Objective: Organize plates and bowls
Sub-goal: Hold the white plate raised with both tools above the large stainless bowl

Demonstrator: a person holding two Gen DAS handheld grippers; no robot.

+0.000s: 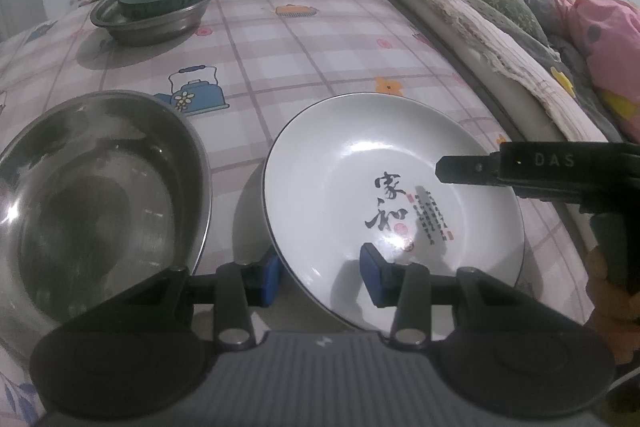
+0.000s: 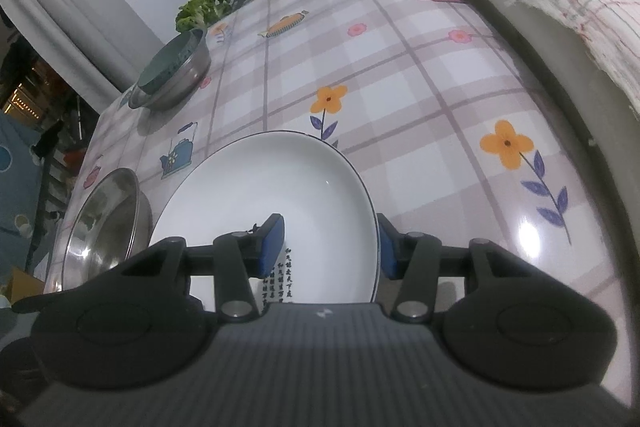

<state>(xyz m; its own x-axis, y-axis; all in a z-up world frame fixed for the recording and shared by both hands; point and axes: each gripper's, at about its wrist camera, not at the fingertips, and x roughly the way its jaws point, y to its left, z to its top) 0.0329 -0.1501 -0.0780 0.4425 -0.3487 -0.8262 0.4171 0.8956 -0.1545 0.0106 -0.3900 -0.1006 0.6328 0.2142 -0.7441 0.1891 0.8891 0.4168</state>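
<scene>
Your right gripper (image 2: 331, 247) straddles the white plate's (image 2: 260, 187) near-edge rim, jaws apart; left gripper (image 1: 318, 277) likewise, seemingly unclamped. Lifting unevenly could knock the steel bowl (image 1: 100, 187) beside it.

The left claw (image 1: 320, 277) points steeply down, its blue pads set apart astride the white plate (image 1: 384, 187) rim at seven o'clock, one pad under the edge, one inside, with no visible pressing; the right claw (image 2: 331, 247) also tilts down, its jaws parted astride the same plate's rim at four o'clock. In the left view the right claw's black finger reaches in from three o'clock; a hand (image 1: 608, 291) grips its handle.
</scene>
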